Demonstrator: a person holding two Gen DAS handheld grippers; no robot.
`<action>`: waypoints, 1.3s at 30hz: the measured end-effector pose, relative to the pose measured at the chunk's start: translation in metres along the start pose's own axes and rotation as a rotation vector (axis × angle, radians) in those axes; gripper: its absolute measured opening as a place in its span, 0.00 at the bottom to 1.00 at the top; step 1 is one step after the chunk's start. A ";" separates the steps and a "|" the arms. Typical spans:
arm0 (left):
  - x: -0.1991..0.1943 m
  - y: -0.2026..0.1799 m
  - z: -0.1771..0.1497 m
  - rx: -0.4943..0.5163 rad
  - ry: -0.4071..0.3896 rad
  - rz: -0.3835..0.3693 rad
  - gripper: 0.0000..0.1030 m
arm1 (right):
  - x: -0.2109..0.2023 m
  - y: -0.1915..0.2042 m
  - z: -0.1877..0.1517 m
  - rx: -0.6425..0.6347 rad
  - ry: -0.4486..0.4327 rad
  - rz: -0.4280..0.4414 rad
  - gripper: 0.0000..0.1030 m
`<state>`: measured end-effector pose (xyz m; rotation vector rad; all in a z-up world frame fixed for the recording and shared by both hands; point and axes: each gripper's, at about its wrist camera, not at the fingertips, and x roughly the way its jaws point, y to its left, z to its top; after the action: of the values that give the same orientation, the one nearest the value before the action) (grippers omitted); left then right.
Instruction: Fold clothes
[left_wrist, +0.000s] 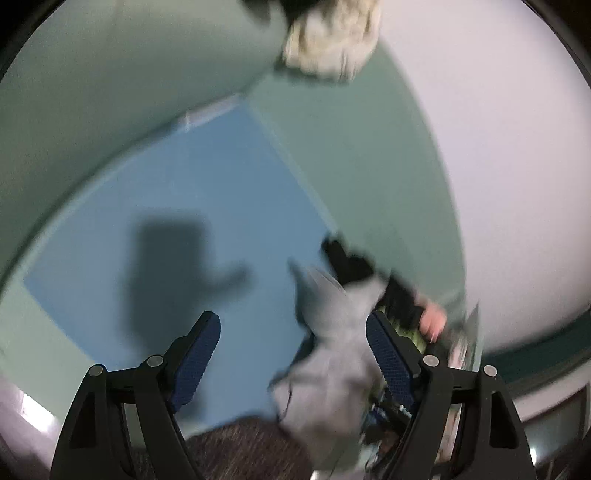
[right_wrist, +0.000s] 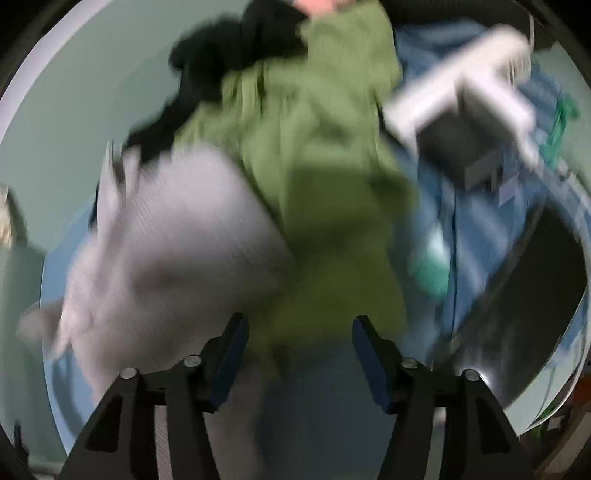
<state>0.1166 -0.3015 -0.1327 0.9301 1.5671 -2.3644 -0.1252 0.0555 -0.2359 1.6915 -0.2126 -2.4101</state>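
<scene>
My left gripper stands open over a blue mat, and its shadow falls on the mat. A pale grey garment hangs blurred just inside its right finger, with neither pad pressing on it. My right gripper points down at a heap of clothes, its jaws apart. A green garment lies straight beyond its fingertips, the grey garment to the left and a black one at the top. Blur hides whether the green cloth touches the pads.
The mat lies on a pale green table. A fluffy cream thing sits at the far end. Blue denim lies right of the green garment. A dark curved rim is at the right. A hand shows beside the clothes.
</scene>
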 end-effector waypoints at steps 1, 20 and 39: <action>-0.002 0.003 -0.003 0.031 0.053 0.018 0.79 | -0.002 0.004 -0.010 -0.024 0.004 0.027 0.52; 0.223 -0.092 -0.119 0.631 0.501 0.319 0.66 | 0.054 0.198 0.000 -0.921 -0.042 -0.032 0.64; -0.039 -0.171 0.051 0.345 -0.096 0.027 0.02 | -0.225 0.185 0.074 -0.472 -0.661 0.184 0.16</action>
<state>0.0502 -0.2787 0.0361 0.8738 1.1254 -2.6663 -0.1073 -0.0711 0.0363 0.6278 0.1060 -2.5217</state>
